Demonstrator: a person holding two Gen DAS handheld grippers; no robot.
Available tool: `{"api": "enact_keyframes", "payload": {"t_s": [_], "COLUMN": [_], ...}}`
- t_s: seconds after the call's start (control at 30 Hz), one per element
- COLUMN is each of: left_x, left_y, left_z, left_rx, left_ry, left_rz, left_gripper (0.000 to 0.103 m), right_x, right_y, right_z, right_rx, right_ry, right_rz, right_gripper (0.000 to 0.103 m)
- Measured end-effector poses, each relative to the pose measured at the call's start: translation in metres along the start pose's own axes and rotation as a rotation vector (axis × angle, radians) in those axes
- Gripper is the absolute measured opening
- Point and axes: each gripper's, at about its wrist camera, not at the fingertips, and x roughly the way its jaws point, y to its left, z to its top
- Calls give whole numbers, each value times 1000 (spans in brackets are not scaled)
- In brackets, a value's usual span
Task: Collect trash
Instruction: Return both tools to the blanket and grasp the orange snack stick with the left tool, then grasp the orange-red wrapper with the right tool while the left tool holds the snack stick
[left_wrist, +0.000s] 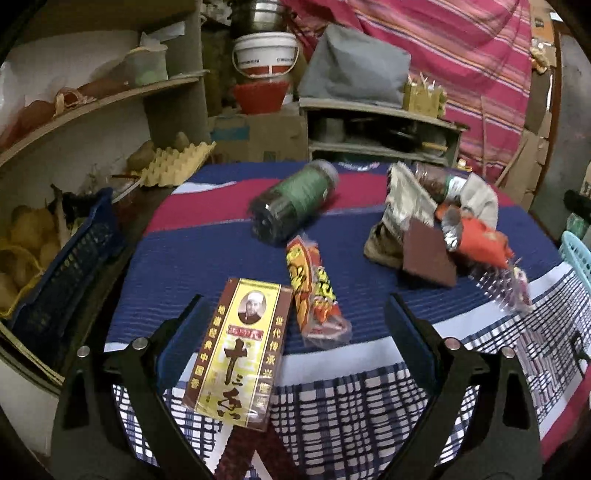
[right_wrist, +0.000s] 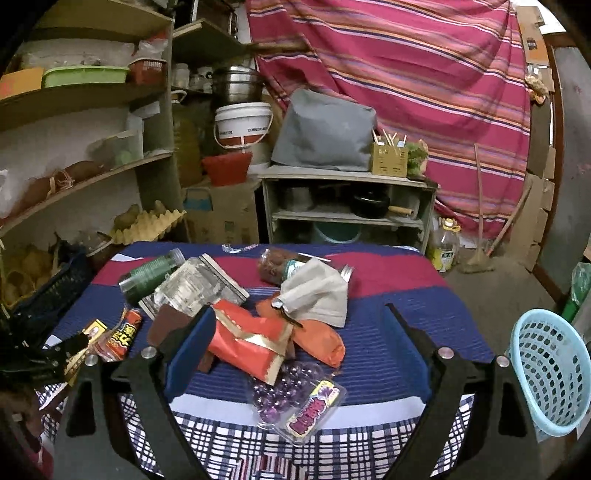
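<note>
Trash lies on a striped blue and red tablecloth (left_wrist: 192, 254). My left gripper (left_wrist: 295, 306) is open above a yellow and brown spice packet (left_wrist: 236, 350) and a red and yellow snack wrapper (left_wrist: 314, 288). A dark green-labelled bottle (left_wrist: 295, 199) lies beyond. My right gripper (right_wrist: 299, 314) is open over a heap: a red foil wrapper (right_wrist: 247, 343), an orange wrapper (right_wrist: 321, 341), a grey cloth (right_wrist: 317, 291), a clear packet (right_wrist: 192, 284) and a purple grape-print packet (right_wrist: 299, 402). A light blue basket (right_wrist: 550, 373) stands at the right table edge.
Shelves (right_wrist: 74, 184) with boxes and an egg tray (right_wrist: 147, 225) stand at the left. A dark blue crate (left_wrist: 66, 266) sits by the table's left side. A low grey cabinet (right_wrist: 347, 206) and a white bucket (right_wrist: 243, 122) stand behind the table.
</note>
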Motion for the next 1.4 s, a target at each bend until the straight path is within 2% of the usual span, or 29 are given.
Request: {"api": "enact_keyframes", "payload": {"t_s": [0.37,0.47,0.6,0.73,0.8,0.87,0.97,1.07,1.2,1.4], "left_x": [30,37,43,56,65,70,72,70,64,42], "left_y": [-9,-10,-18,-29,-28,-25,-26,-25,-25,-31], "left_z": [-3,0,0,-1,0,2,4,5,7,15], "left_rx": [54,35,22,46,9,-36,-62,-69,-72,-60], "left_ry": [73,89,112,139,154,158,147,132,119,54], "left_rz": [10,-19,-84,-46,-38,-46,-37,-35,-55,-92], "left_gripper": [45,36,36,37,41,41,37,27,26,24], "right_x": [4,4,4,3,3,3,5,7,17,26], "right_y": [-8,-7,-8,-7,-4,-2,-1,-1,-1,0], "right_z": [-2,-1,-2,-2,-3,-4,-4,-5,-9,-13], "right_rx": [10,11,13,20,13,6,-1,-8,-19,-30], "right_ry": [25,27,25,30,31,32,39,48,75,103], "right_rz": [-16,-12,-14,-10,-7,-2,-1,0,-4,-4], "right_gripper": [88,88,88,88,88,88,88,88,88,88]}}
